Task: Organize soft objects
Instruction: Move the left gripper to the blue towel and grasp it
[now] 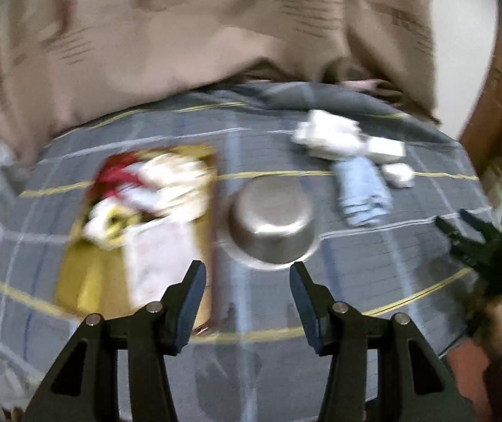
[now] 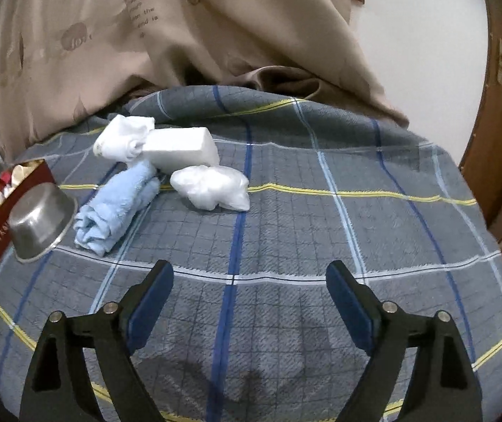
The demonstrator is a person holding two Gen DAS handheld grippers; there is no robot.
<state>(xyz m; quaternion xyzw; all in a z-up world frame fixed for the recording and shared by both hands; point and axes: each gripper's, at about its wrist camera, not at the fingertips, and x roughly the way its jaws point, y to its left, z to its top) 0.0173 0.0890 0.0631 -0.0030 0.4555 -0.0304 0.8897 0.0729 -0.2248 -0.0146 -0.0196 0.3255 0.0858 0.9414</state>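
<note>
Sorting soft things on the plaid bed cover

Your loose soft items lie together at the far side: a rolled light-blue towel, a white folded cloth, a white foam block and a crumpled white plastic bag. Left of them, an upturned steel bowl sits just beside a red box already stuffed with fabrics. Your left gripper and right gripper hang over the plaid cover, fingers apart, nothing between them.
</note>
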